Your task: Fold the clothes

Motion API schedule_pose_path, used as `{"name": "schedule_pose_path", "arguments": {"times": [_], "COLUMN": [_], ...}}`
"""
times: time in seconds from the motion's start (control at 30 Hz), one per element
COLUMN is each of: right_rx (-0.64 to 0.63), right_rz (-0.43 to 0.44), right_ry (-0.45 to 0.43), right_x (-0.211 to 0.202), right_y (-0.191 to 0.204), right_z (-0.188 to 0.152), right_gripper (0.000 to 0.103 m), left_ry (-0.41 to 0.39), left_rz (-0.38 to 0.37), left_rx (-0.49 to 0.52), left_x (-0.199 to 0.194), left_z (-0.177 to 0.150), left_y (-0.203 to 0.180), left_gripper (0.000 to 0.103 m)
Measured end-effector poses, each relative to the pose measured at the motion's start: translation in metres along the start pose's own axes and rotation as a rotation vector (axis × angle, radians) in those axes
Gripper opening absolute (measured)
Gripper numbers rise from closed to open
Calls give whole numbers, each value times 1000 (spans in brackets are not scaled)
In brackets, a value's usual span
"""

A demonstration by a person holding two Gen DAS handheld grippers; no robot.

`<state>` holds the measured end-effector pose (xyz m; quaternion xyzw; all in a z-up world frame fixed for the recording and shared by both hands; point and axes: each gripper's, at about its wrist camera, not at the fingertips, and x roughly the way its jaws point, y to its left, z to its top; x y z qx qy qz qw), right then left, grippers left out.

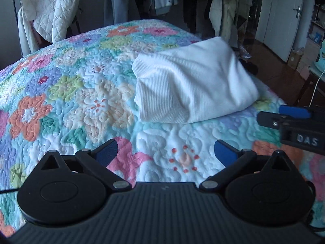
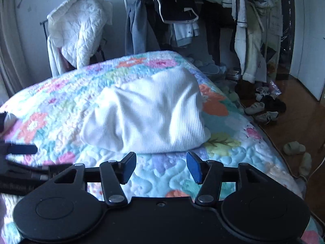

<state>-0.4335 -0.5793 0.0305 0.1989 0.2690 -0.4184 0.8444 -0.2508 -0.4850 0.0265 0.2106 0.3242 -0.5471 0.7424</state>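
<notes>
Both grippers hang empty over the bed: my left gripper [image 1: 165, 152] has its blue pads spread wide with only quilt between them, and my right gripper [image 2: 161, 167] is parted too, pinching nothing, its tips just short of the near edge of the cloth. From the left wrist view the right one shows at the frame's right side, low over the quilt and apart from the garment.

As for the white ribbed garment [image 1: 193, 85], it lies on the flowered quilt [image 1: 71, 93] as a compact, roughly rectangular bundle, toward the bed's right edge. Its left side shows stacked layers with a clean doubled edge, and no sleeve or hem trails out that I can see. The top is a little puffy and rumpled rather than pressed flat, and one corner pokes out at the near right in the right wrist view [image 2: 207, 132].

By my judgement this piece already lies folded, or near enough; at most a smoothing or one tidier crease is left on it. Whether it counts as finished I can't settle from here. No other loose clothing lies on the quilt within view; the jackets on the rack [image 2: 176, 6] and the white quilted coat [image 2: 81, 32] hang beyond the bed, and I can't tell whether they belong to the job.
</notes>
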Motion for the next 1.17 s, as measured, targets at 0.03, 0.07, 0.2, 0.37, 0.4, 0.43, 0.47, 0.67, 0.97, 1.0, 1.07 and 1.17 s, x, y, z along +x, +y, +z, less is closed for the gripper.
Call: {"name": "schedule_pose_path", "arguments": {"times": [0.03, 0.07, 0.2, 0.37, 0.4, 0.43, 0.47, 0.67, 0.97, 1.0, 1.07, 1.17], "right_rx": [-5, -15, -44, -69, -87, -106, -113, -108, -106, -105, -104, -103], "right_rz": [3, 5, 15, -2, -20, -39, -48, -52, -56, -59, -63, -70], "right_ry": [-4, -9, -15, -1, -1, -5, -6, -7, 5, 7, 11, 17], "right_x": [-1, -4, -8, -12, -12, -13, -14, -17, -15, -15, -15, -15], "right_y": [2, 6, 17, 29, 31, 33, 34, 32, 27, 26, 25, 22], "right_z": [2, 1, 1, -3, -3, -3, -2, -2, -4, -5, -6, -7], "right_gripper": [60, 60, 60, 60, 60, 60, 61, 61, 62, 62, 62, 62], "left_ry": [-1, -2, -1, 10, 8, 7, 8, -12, -19, -19, -15, -15], "left_rz": [-13, -22, 19, 6, 9, 12, 15, -5, 15, 17, 22, 32], "left_rx": [-9, -17, -8, -38, -36, -36, -39, -25, -9, -8, -10, -10], "left_x": [-2, -4, -8, -6, -6, -5, -5, -10, -13, -13, -13, -15], "left_z": [-1, -1, -4, -4, -3, -2, -2, -2, -6, -6, -6, -7], "left_y": [1, 1, -2, 5, 6, 6, 7, 5, 7, 8, 11, 12], "left_gripper": [103, 103, 103, 103, 103, 103, 103, 103, 103, 103, 103, 103]}}
